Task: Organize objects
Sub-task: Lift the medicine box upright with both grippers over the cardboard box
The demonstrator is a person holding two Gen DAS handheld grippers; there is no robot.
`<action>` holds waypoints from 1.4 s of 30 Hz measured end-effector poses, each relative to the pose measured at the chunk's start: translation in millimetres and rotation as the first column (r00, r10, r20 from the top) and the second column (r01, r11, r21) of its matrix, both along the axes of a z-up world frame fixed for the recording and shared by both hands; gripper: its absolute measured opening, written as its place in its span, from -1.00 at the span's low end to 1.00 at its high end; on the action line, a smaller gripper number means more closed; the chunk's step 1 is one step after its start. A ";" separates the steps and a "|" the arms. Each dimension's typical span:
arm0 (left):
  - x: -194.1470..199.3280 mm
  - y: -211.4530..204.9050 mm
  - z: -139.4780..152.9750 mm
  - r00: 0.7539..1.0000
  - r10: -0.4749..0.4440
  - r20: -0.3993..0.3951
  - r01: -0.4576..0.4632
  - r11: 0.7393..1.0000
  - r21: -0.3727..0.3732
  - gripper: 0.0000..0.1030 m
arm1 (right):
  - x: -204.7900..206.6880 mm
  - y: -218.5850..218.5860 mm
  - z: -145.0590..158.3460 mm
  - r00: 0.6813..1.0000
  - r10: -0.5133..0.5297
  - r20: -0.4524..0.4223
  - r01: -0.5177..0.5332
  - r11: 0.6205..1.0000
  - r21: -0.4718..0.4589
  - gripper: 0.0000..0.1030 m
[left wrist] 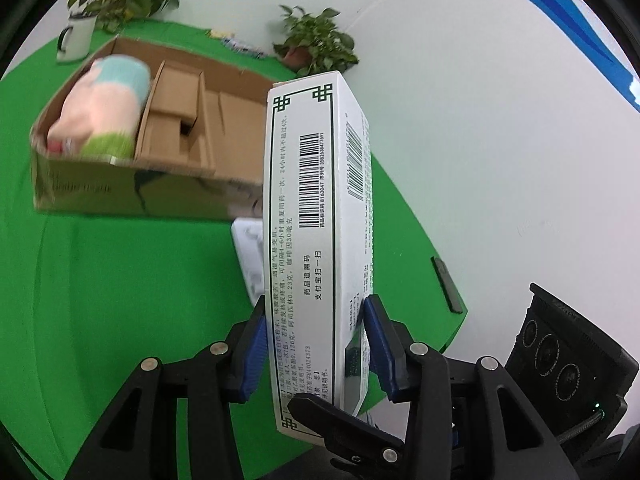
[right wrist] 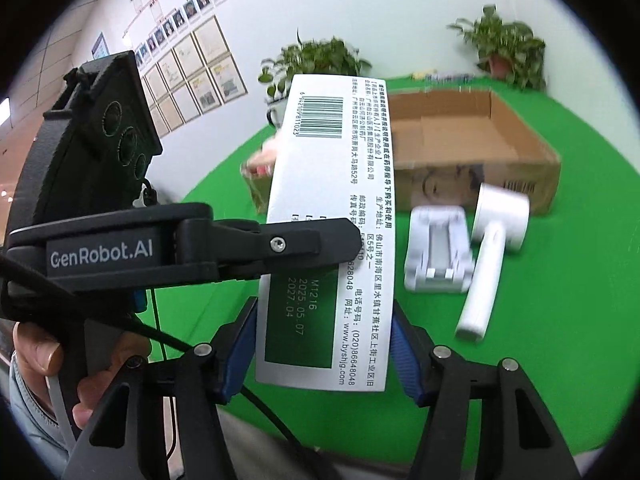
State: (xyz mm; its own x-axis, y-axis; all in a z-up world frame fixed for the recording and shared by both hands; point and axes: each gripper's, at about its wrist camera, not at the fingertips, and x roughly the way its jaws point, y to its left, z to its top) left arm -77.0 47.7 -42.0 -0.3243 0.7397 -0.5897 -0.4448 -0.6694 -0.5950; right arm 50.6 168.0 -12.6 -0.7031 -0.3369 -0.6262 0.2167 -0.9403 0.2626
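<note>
Both grippers hold one white medicine box above a green table. In the left wrist view the left gripper (left wrist: 314, 344) has its blue pads (left wrist: 256, 356) pressed on the two broad faces of the medicine box (left wrist: 308, 220), near its lower end; the box stands almost upright, tilted slightly, with a barcode and a dark green border on the side facing the camera. A black finger of the other gripper crosses the bottom of the box in this view.

In the right wrist view the right gripper (right wrist: 324, 344) straddles the same medicine box (right wrist: 332, 208) at a narrow printed side bearing a barcode and a green panel with dates. Its blue pads (right wrist: 236, 356) sit at the box's two edges — the left one appears to touch, and the right one lies just beside the edge, so a firm grip cannot be told for certain. The left gripper's black finger lies across the box here, and a hand (right wrist: 44, 360) grips that tool's handle at lower left.

Behind the box a cardboard tray (left wrist: 132, 188) rests on the green table (left wrist: 120, 288); it holds a pink, pale blue and green roll (left wrist: 100, 108) at one end and small brown cartons (left wrist: 176, 92) beside it. In front of the tray lie a white stand (right wrist: 436, 248) and a white handheld device (right wrist: 492, 248) — just beside each other. Potted plants (left wrist: 316, 40) stand at the wall.
</note>
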 end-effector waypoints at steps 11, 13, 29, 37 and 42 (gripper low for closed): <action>-66.7 30.8 80.7 0.991 -0.011 -0.136 0.008 1.000 -0.027 -0.18 | -48.7 14.2 52.0 0.988 -0.035 -0.149 0.034 0.999 -0.004 0.15; -86.6 30.8 86.9 0.989 -0.008 -0.150 0.003 0.999 -0.033 -0.18 | -60.2 16.4 57.8 0.988 -0.025 -0.154 0.023 1.000 -0.014 0.15; -147.1 41.1 152.3 0.990 -0.012 -0.139 0.009 1.000 -0.021 -0.18 | -129.3 33.8 91.3 0.994 -0.017 -0.111 0.017 1.000 -0.004 0.15; -185.0 50.6 141.1 0.997 -0.024 -0.079 0.021 0.999 -0.040 -0.18 | -166.2 38.5 85.3 0.999 -0.022 -0.044 0.022 1.000 -0.002 0.15; -213.1 56.3 113.6 0.999 0.000 -0.046 -0.004 0.997 -0.082 -0.17 | -194.3 40.7 68.7 1.000 -0.007 0.030 0.008 1.000 -0.019 0.15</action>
